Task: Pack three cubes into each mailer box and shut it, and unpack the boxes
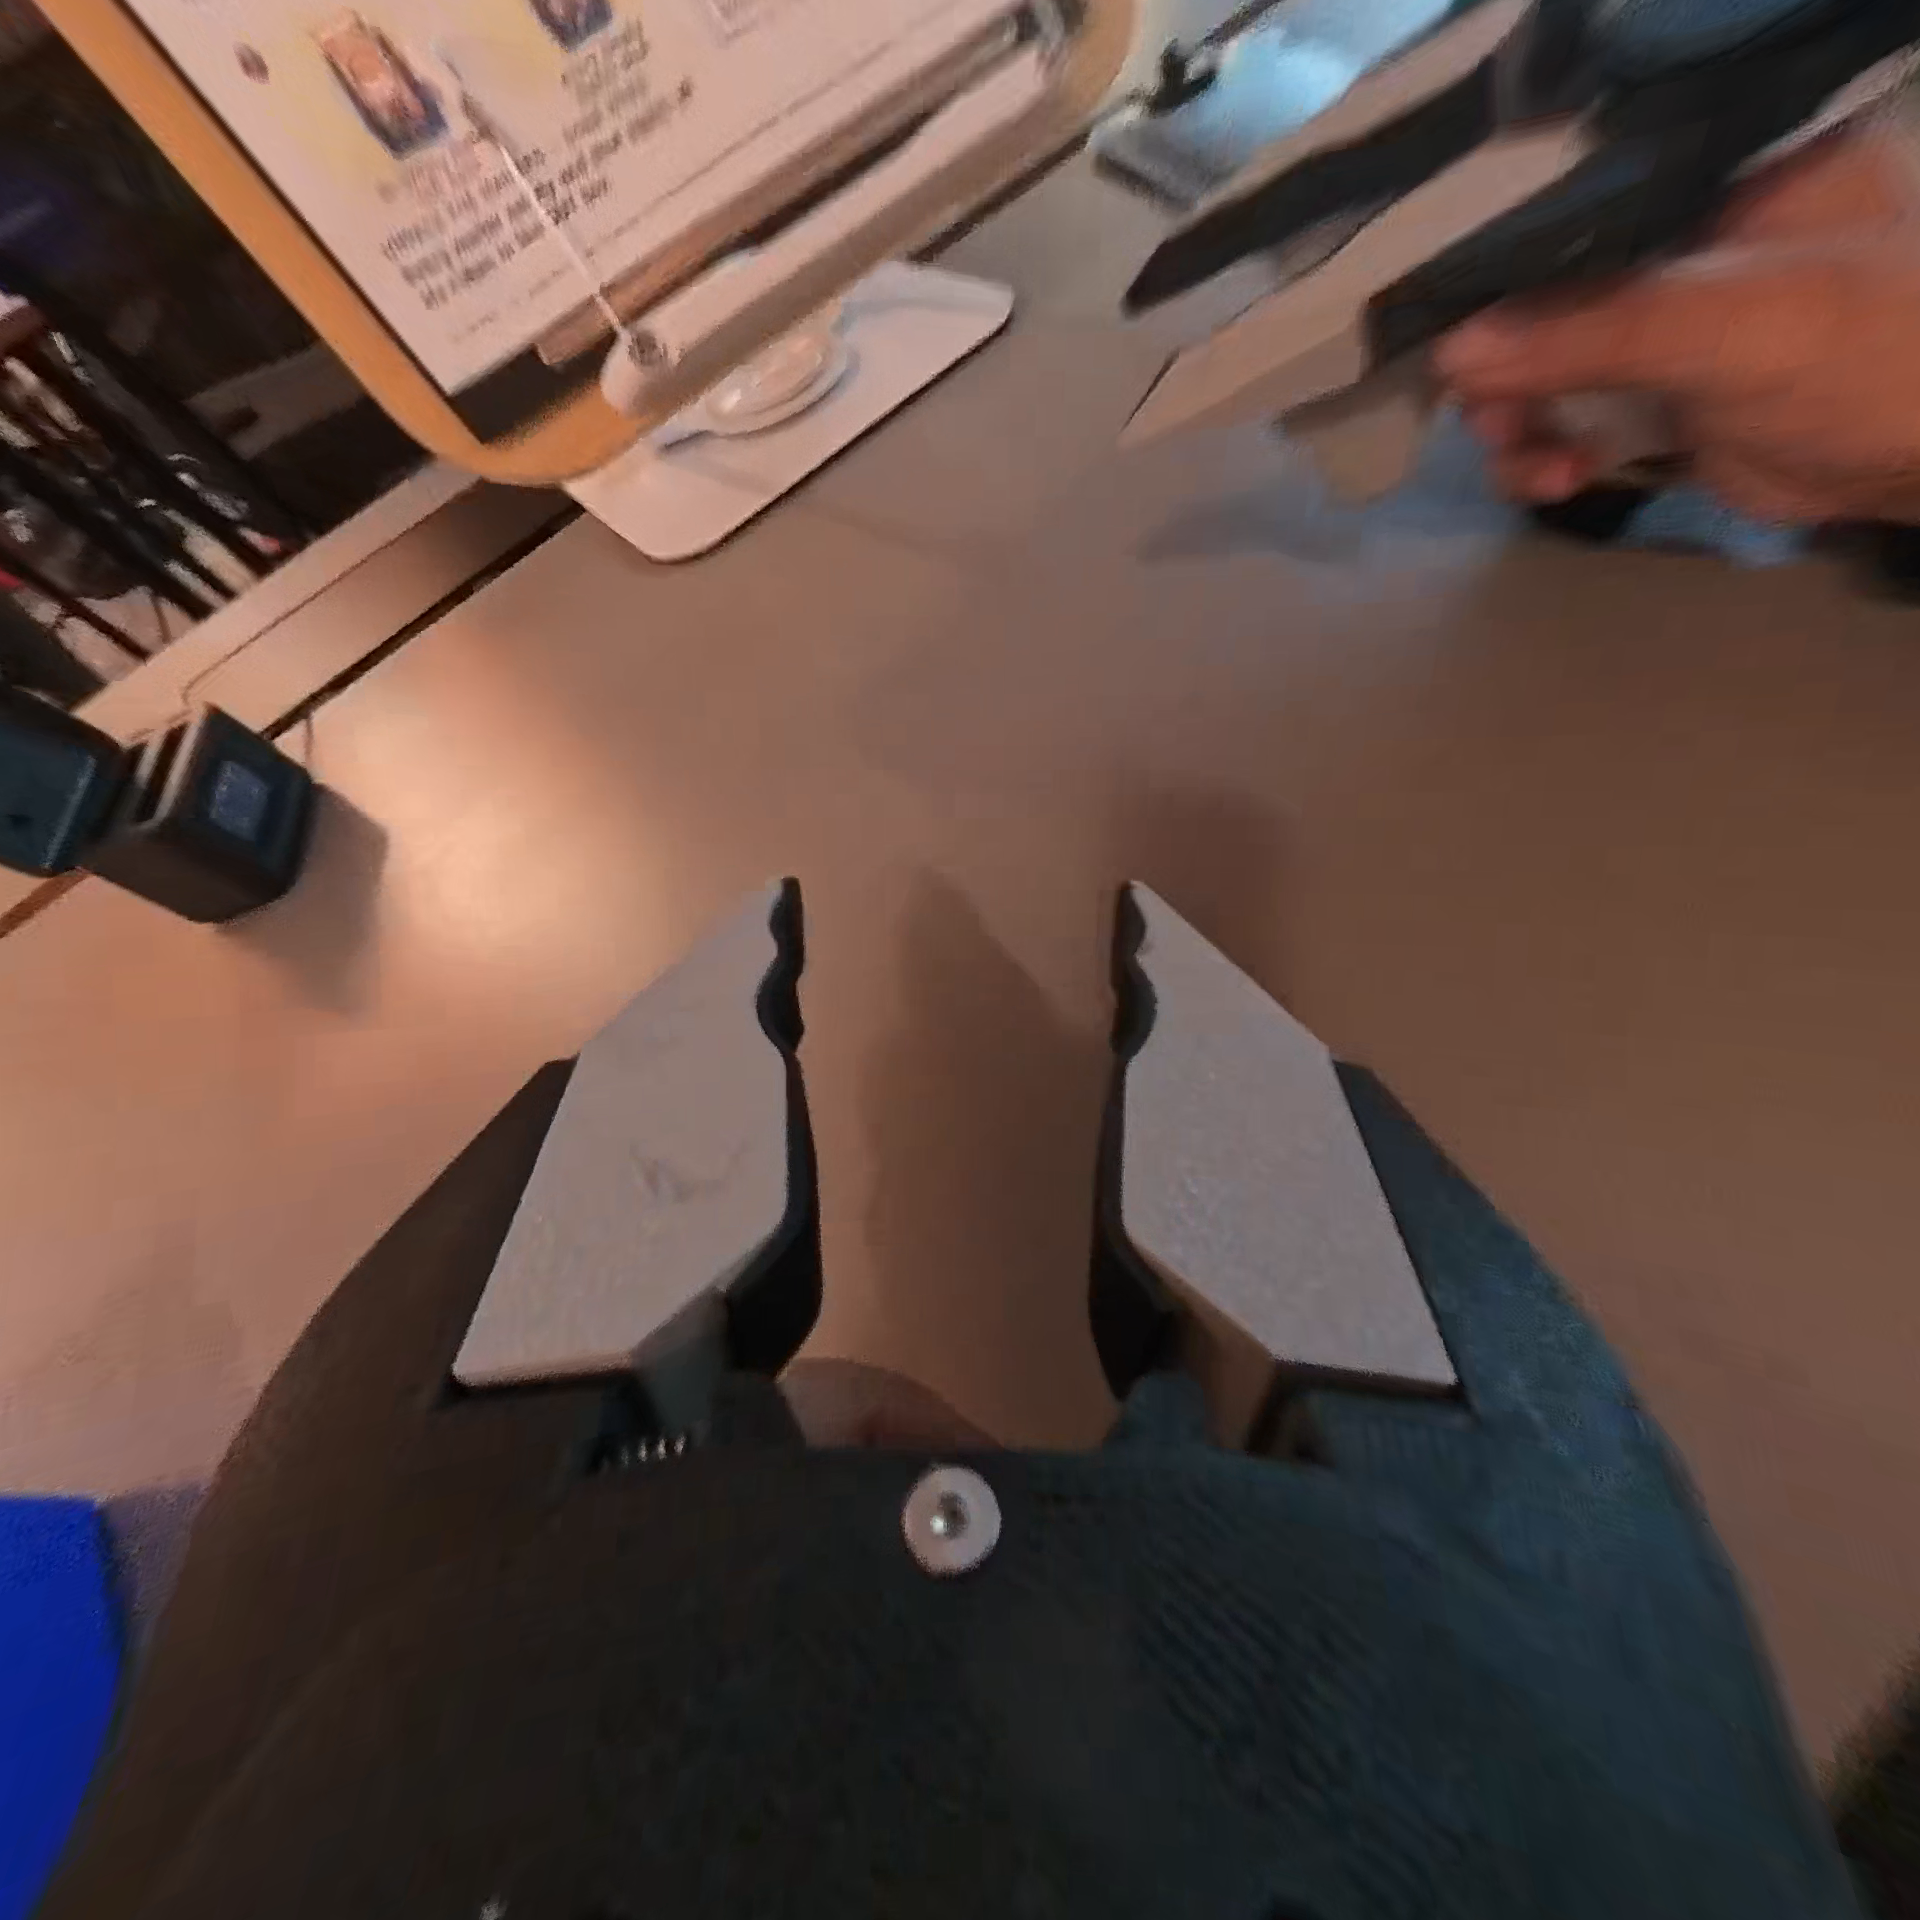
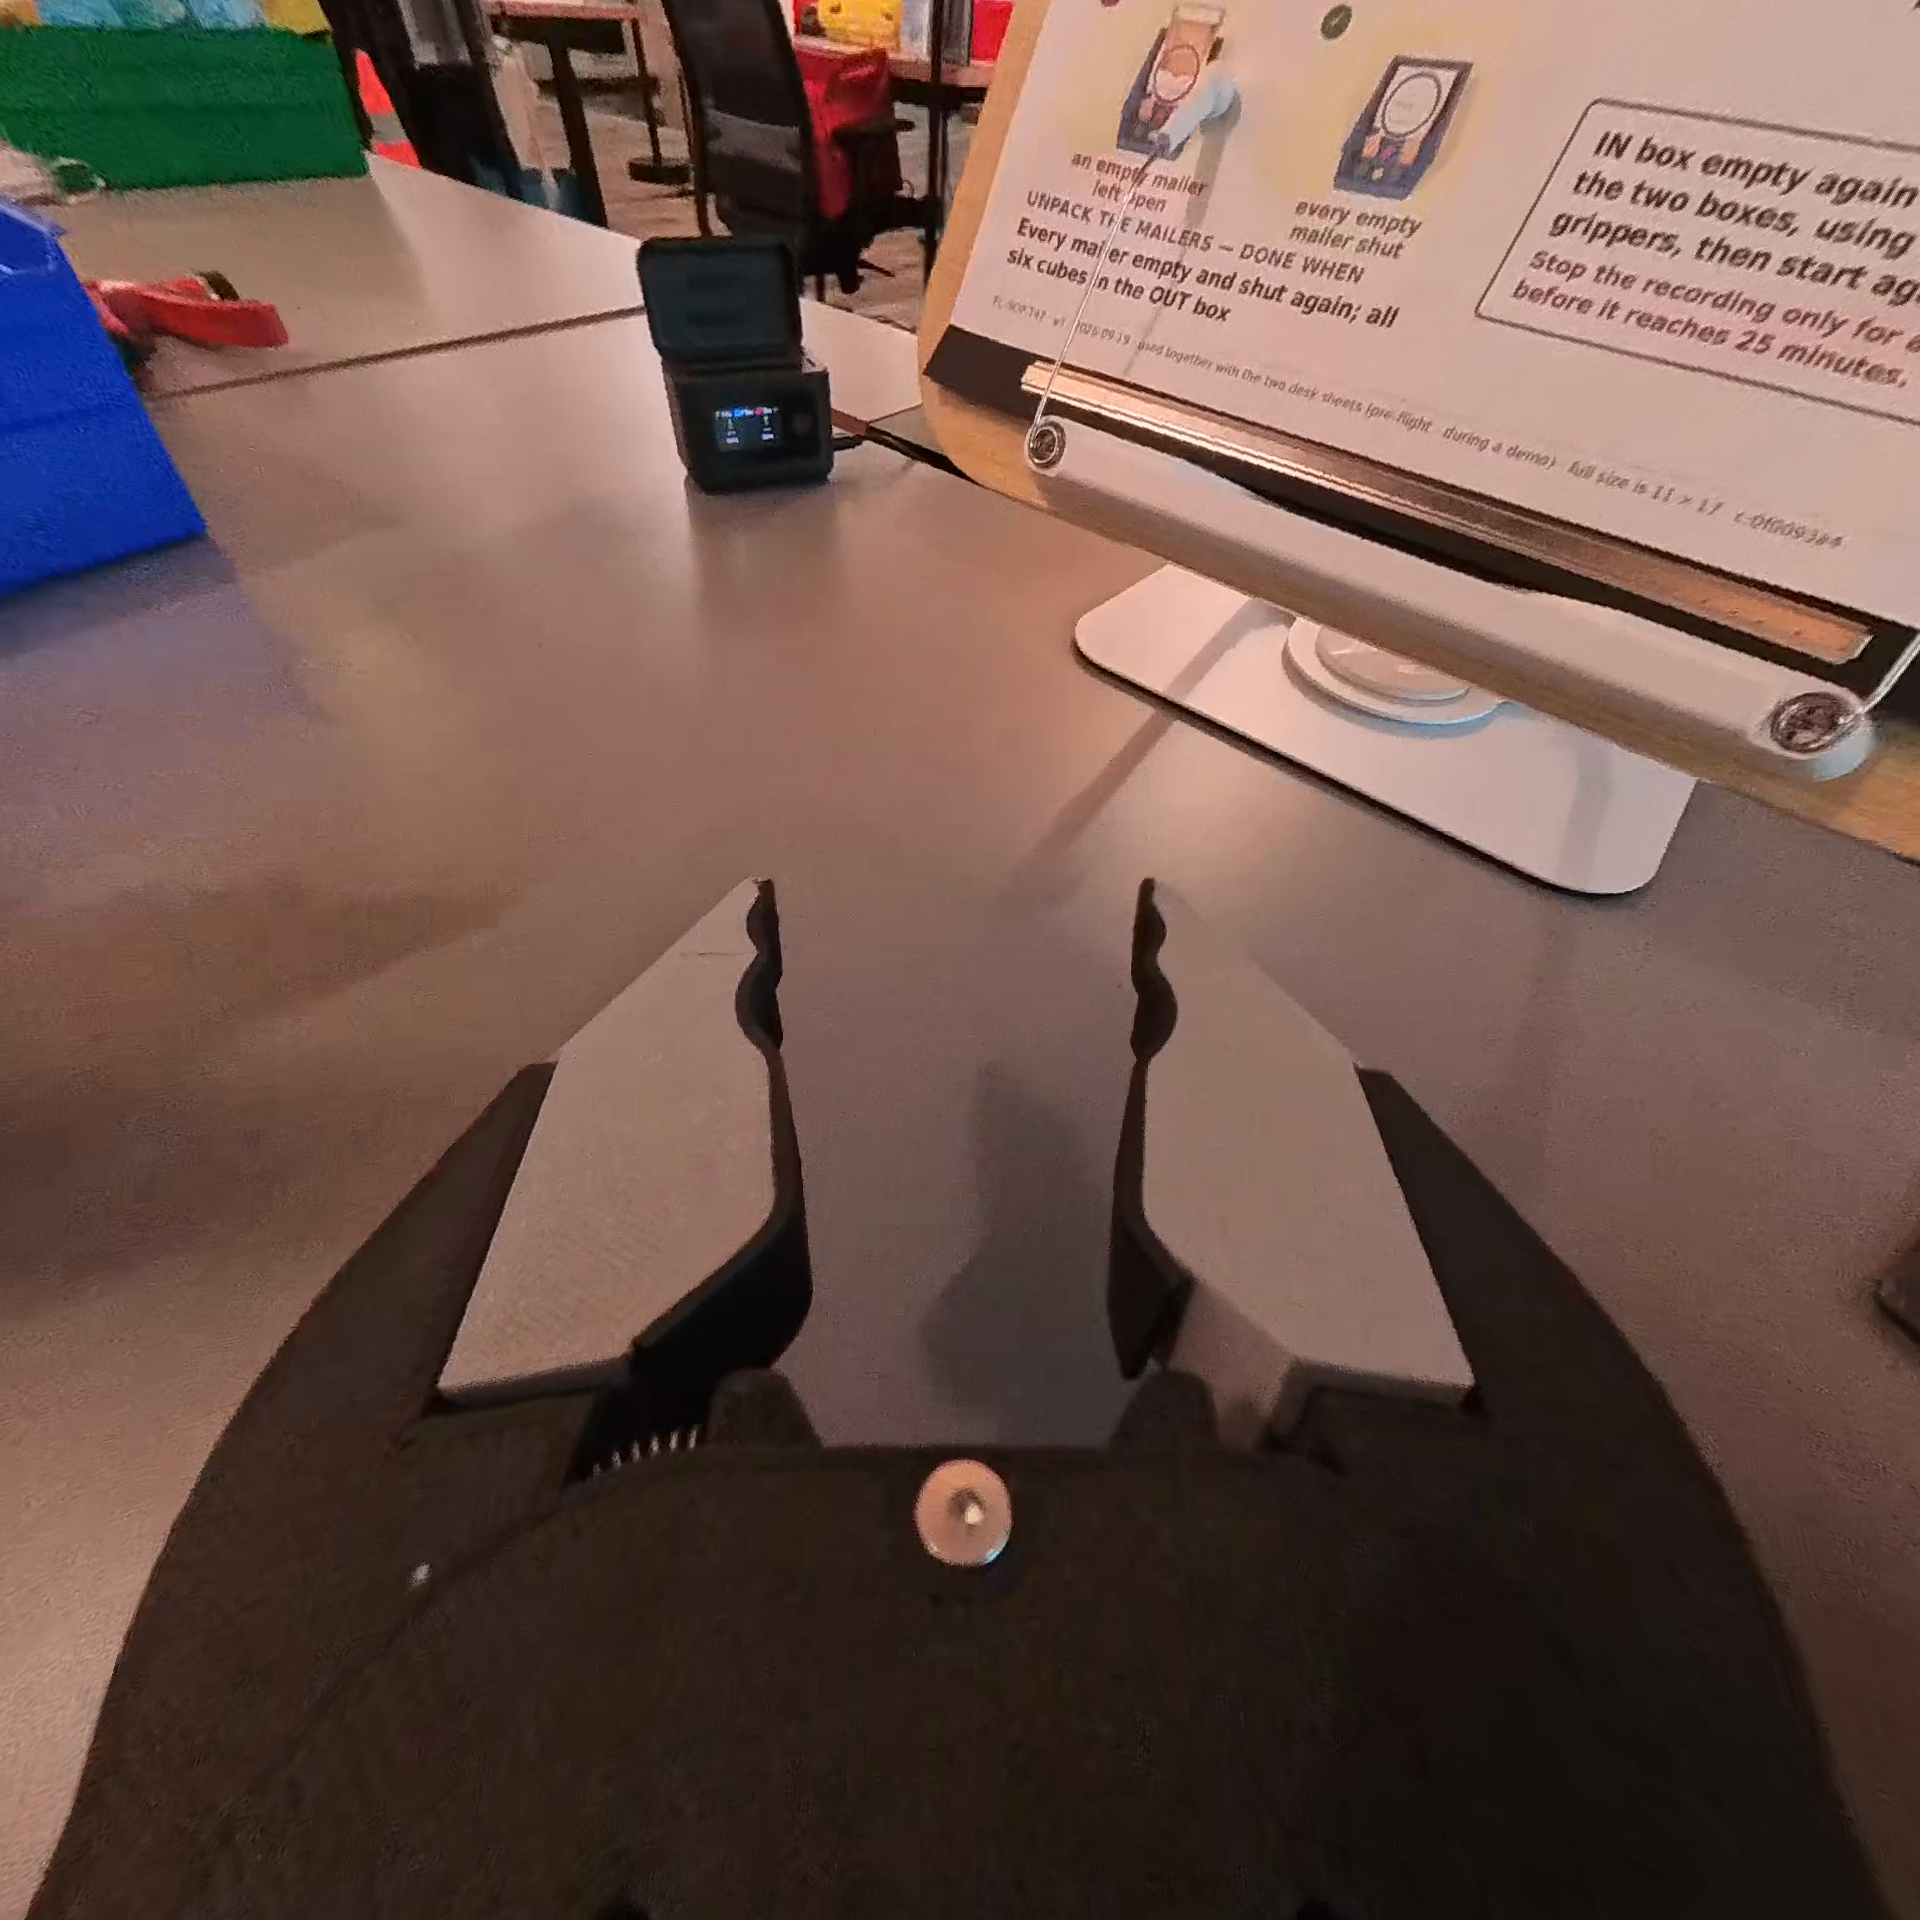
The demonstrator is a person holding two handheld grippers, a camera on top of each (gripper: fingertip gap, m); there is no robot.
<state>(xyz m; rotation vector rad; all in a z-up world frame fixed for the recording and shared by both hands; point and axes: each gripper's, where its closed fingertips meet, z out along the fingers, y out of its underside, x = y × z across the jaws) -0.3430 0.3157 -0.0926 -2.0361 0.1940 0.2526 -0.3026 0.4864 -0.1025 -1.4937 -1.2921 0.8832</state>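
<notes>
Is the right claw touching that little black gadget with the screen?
Apart. In the right wrist view, bare table separates the open right gripper from the black device.

two grippers (image 1: 956,894) (image 2: 951,894), one sheet stand (image 2: 1455,665), one small black device (image 2: 743,405), one blue bin (image 2: 73,416)

Right claw (image 1: 1247,301) blurred; blue bin (image 2: 73,416) seemingly cropped.

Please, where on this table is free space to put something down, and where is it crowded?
Free: the wide grey table ahead of the right gripper, bordered by the blue bin, the small black device and the stand's white base. The left gripper also faces bare table. Crowded: under the tilted instruction board.
</notes>
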